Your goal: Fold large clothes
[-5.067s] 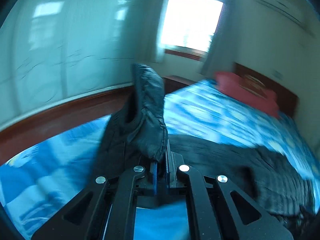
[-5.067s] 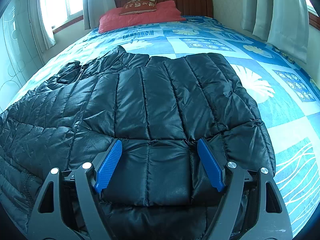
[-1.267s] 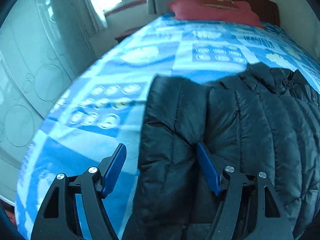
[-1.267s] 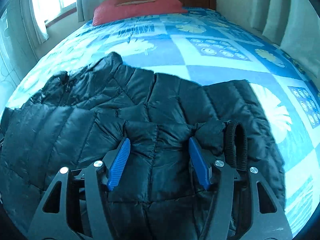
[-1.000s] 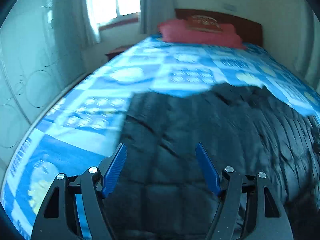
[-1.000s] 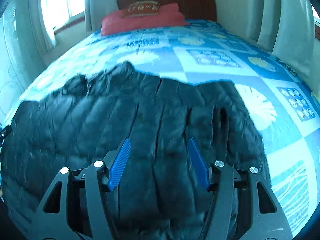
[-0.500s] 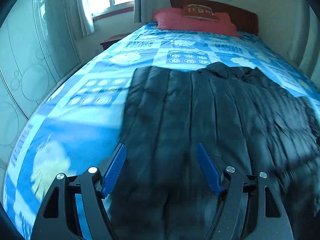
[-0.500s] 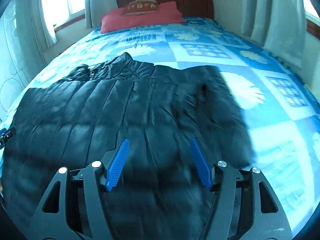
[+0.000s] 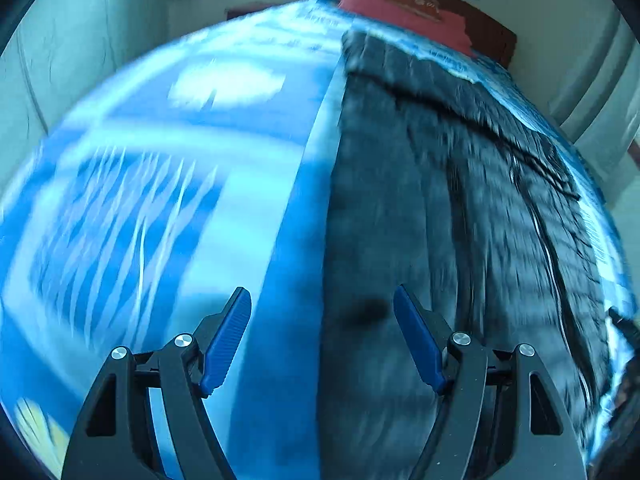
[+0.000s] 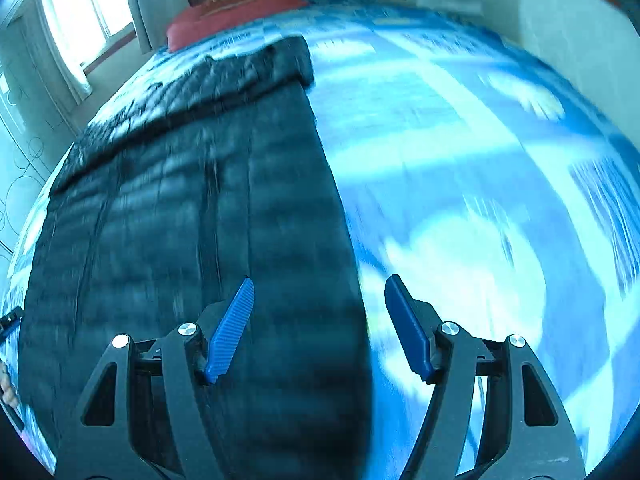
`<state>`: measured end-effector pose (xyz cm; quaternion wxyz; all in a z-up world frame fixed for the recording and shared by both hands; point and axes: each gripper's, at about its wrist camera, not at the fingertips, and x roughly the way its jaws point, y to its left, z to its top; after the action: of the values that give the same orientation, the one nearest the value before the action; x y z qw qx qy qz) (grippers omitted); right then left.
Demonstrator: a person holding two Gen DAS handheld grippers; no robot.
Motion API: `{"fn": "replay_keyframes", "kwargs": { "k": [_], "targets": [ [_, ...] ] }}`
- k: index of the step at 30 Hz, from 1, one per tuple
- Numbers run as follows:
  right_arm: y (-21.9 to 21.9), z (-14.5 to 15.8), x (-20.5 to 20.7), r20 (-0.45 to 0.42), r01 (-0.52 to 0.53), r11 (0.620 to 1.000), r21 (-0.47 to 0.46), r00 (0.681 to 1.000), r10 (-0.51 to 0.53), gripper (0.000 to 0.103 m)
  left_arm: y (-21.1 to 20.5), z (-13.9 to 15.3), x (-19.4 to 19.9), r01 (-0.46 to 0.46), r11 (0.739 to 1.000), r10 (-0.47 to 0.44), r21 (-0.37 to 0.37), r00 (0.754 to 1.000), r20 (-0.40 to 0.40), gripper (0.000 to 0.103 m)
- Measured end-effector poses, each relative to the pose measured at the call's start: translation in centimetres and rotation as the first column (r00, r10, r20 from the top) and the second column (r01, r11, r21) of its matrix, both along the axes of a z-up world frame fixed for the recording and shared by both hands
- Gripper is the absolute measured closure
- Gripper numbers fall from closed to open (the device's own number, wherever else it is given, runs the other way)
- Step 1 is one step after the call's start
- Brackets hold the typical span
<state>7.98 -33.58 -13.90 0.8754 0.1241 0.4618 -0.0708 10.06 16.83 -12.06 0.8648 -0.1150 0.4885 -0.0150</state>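
Observation:
A black quilted puffer jacket (image 9: 460,200) lies flat on the blue patterned bed, with its sleeves folded in so both side edges run straight. My left gripper (image 9: 322,300) is open and empty, low over the jacket's left edge near the hem. In the right wrist view the jacket (image 10: 200,208) fills the left half. My right gripper (image 10: 319,292) is open and empty, straddling the jacket's right edge near the hem. Both views are motion-blurred.
The bed sheet (image 9: 160,168) (image 10: 460,152) spreads out on both sides of the jacket. A red pillow (image 10: 236,4) and wooden headboard (image 9: 492,28) lie at the far end. A window with curtains (image 10: 88,20) is on the left wall.
Both grippers have dropped lower and moved outward to the jacket's side edges, the left one to the left edge, the right one to the right edge. Both stay open.

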Motion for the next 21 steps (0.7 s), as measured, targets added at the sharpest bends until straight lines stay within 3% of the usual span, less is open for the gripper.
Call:
{"fn": "replay_keyframes", "kwargs": {
  "k": [4, 8, 16, 19, 21],
  "targets": [
    [0.4, -1.4, -3.1, -0.016, 0.006, 1.0, 0.015, 1.0, -0.005, 0.035, 0.0, -0.2, -3.2, 0.0, 1.0, 0.0, -0.02, 1.0, 0.013, 0.03],
    [1.3, -1.2, -4.5, 0.001, -0.018, 0.999, 0.041, 1.0, 0.018, 0.036, -0.6, -0.4, -4.4, 0.026, 0.993, -0.025, -0.116, 1.0, 0.006, 0.03],
    [2.6, -1.3, -6.8, 0.013, -0.07, 0.994, 0.083, 0.998, 0.069, 0.056, -2.2, -0.6, -5.9, 0.09, 0.978, -0.092, -0.186, 0.996, -0.003, 0.032],
    [2.8, -1.2, -7.2, 0.024, -0.083, 0.993, 0.088, 0.996, 0.081, 0.065, -2.8, -0.5, -6.9, 0.11, 0.979, -0.111, -0.17, 0.994, 0.006, 0.039],
    [3.1, -0.9, -7.4, 0.03, -0.091, 0.993, 0.079, 0.996, 0.089, 0.071, -2.8, -0.5, -7.2, 0.104, 0.977, -0.104, -0.188, 0.995, 0.011, 0.053]
  ]
}}
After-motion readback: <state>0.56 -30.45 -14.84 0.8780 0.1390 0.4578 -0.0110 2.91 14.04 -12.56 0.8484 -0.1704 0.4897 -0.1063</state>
